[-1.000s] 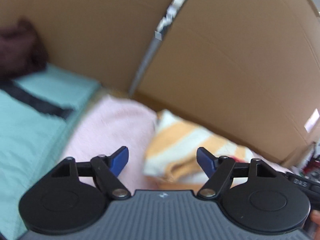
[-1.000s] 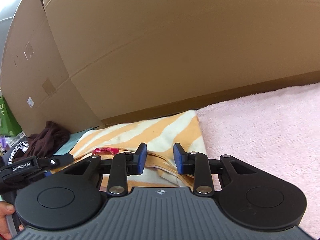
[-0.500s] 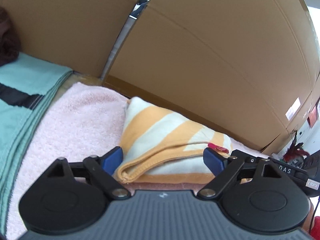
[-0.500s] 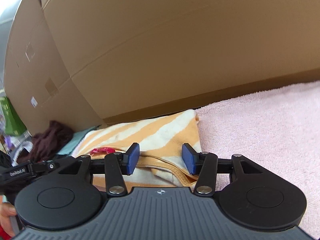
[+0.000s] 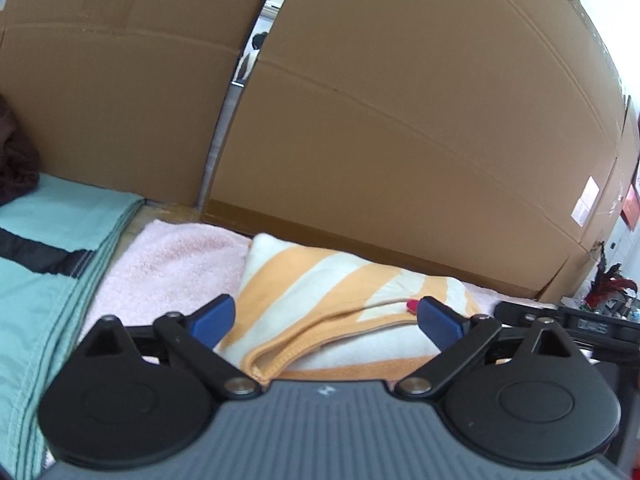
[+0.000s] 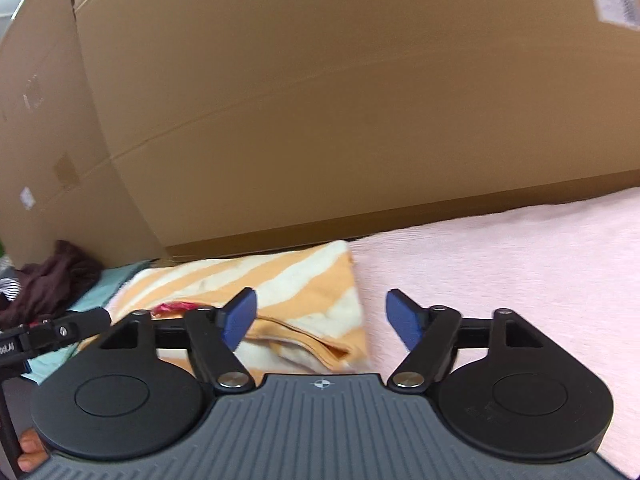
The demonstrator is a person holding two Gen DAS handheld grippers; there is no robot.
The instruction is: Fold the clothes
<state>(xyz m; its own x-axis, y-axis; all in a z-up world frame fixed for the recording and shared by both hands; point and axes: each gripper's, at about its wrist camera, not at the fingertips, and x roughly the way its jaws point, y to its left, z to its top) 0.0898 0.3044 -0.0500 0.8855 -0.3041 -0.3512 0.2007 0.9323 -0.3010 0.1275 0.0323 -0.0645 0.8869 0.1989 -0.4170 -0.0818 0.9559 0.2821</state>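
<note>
A folded orange-and-cream striped garment lies on a pink towel; it also shows in the right wrist view with a small red tag at its near left edge. My left gripper is open wide, its blue fingertips either side of the garment's near fold, holding nothing. My right gripper is open over the garment's right corner and the pink towel, holding nothing.
Large cardboard boxes stand close behind the towel. A folded teal garment with a dark stripe lies to the left, with a dark maroon cloth behind it. The other gripper's black body is at the right edge.
My right gripper has opened from nearly shut on the striped garment's edge to wide open. My left gripper has swung right, and now faces the striped garment, opening wider.
</note>
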